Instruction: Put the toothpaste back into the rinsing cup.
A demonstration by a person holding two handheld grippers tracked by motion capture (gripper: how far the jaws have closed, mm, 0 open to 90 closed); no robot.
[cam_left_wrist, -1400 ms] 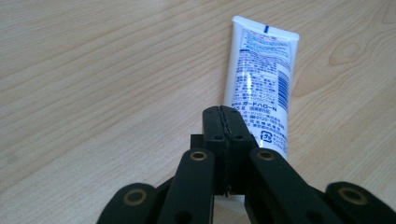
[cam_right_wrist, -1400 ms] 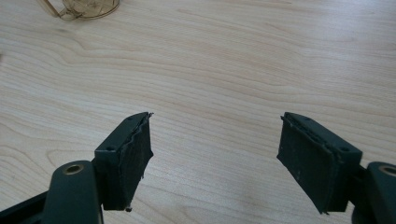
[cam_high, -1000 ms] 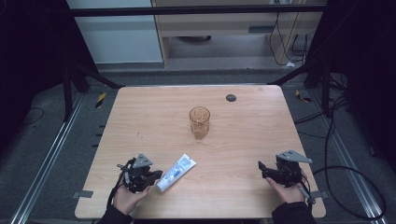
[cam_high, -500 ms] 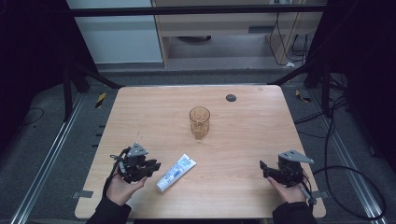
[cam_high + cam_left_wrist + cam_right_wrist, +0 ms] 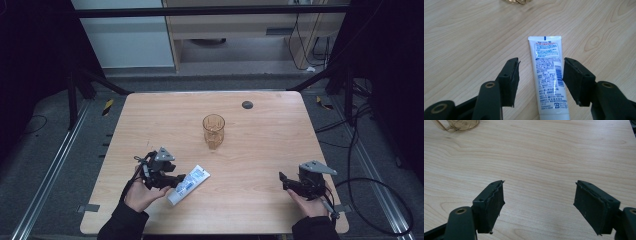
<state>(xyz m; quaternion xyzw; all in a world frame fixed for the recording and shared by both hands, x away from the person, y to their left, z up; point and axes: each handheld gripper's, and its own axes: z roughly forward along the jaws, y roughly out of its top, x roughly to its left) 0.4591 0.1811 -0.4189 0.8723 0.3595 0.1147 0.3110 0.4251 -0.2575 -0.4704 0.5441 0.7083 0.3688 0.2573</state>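
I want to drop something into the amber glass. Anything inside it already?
The amber glass looks empty from the high view: only its own tinted walls show. Its very bottom is too small to check.

Bare tabletop (image 5: 265, 165) between the two hands, amber glass (image 5: 213, 131) upright at centre as the one tall obstacle, white tube (image 5: 189, 184) lying flat near the front left edge, small dark disc (image 5: 247, 104) flat near the far edge, right side open.

A glossy white plastic tube (image 5: 549, 77) is lying on the matt, smooth wood-grain bench (image 5: 150, 125); the amber glass (image 5: 213, 131) is looking clear and shiny.
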